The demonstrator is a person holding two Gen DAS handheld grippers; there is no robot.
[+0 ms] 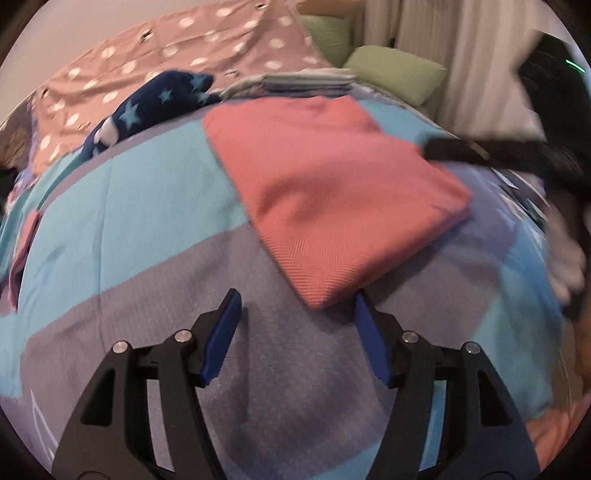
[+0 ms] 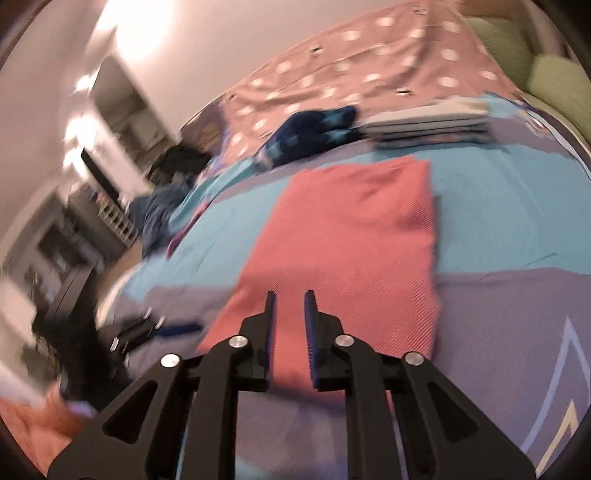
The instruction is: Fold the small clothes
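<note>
Looked over a bed (image 1: pixel 155 206) spread with a cover in turquoise and lilac blocks. Took the folded coral cloth (image 1: pixel 332 184) near the middle of that cover as the landmark, lying flat as a neat rectangle, both camera views blurred.

Beyond the coral cloth, saw a dusty-pink quilt with white dots (image 1: pixel 192 40) bunched across the far side of the bed. To the far right of the coral cloth, noted green pillows (image 1: pixel 399 74) against pale curtains (image 1: pixel 443 33).

Just behind the coral cloth, found a low stack of folded clothes (image 2: pixel 424 123) in grey and dark layers. To the left of that stack and behind the coral cloth, spotted a crumpled navy garment with light blue stars (image 1: pixel 155 103), not folded.

Near corner of the coral cloth sat between the fingers of the left hand-held gripper (image 1: pixel 295 306), jaws spread wide, blue pads clear of the fabric, nothing gripped. Over the opposite end of the coral cloth hung the right hand-held gripper (image 2: pixel 290 302), jaws parted only narrowly, coral fabric visible through the gap below, nothing pinched; seen from the left wrist as a blurred black finger above the cloth's right edge
</note>
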